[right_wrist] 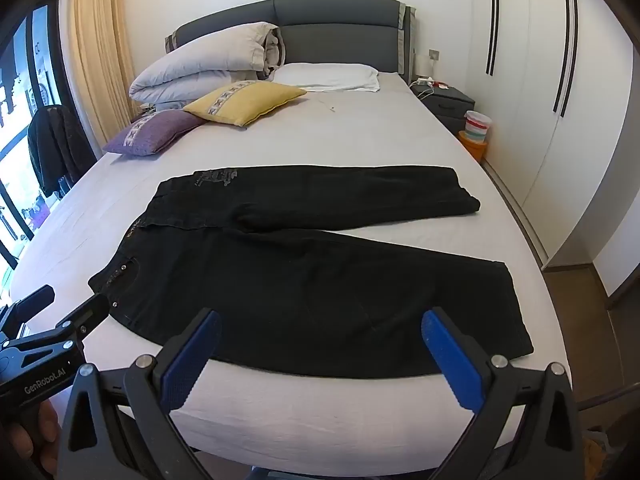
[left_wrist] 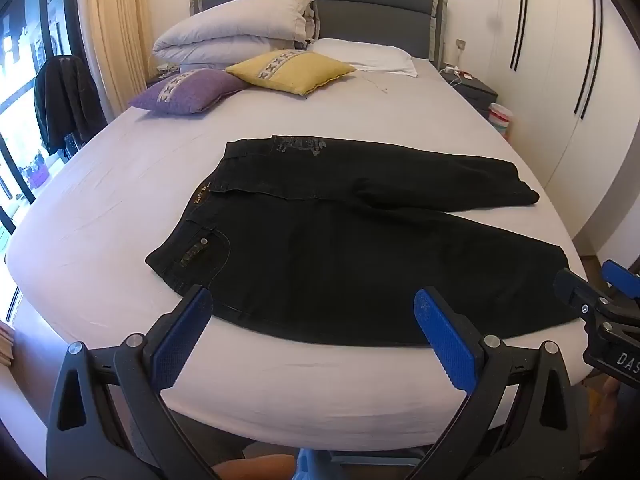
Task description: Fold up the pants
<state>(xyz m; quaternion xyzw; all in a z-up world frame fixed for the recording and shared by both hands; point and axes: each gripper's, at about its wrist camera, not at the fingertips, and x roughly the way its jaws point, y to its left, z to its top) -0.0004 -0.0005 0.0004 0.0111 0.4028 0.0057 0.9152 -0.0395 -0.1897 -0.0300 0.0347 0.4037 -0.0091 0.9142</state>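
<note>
pants (left_wrist: 360, 248): black pair, laid flat across the near end of the bed (left_wrist: 120, 184), waistband to the left, legs spread apart toward the right
left gripper (left_wrist: 312, 332): jaws spread wide, nothing gripped, hung just above the near edge of the pants
right gripper (right_wrist: 320, 344): same deal, wide and empty, over the near leg
pillows (left_wrist: 292, 70): yellow and purple ones piled up by the headboard

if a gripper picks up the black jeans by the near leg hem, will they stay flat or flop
Probably flop: the black jeans lie limp and flat on the bed sheet, so the rest should hang and drag. The fabric looks like thick denim, so likely fairly heavy for cloth. The far leg lies splayed apart and would probably trail behind.
</note>
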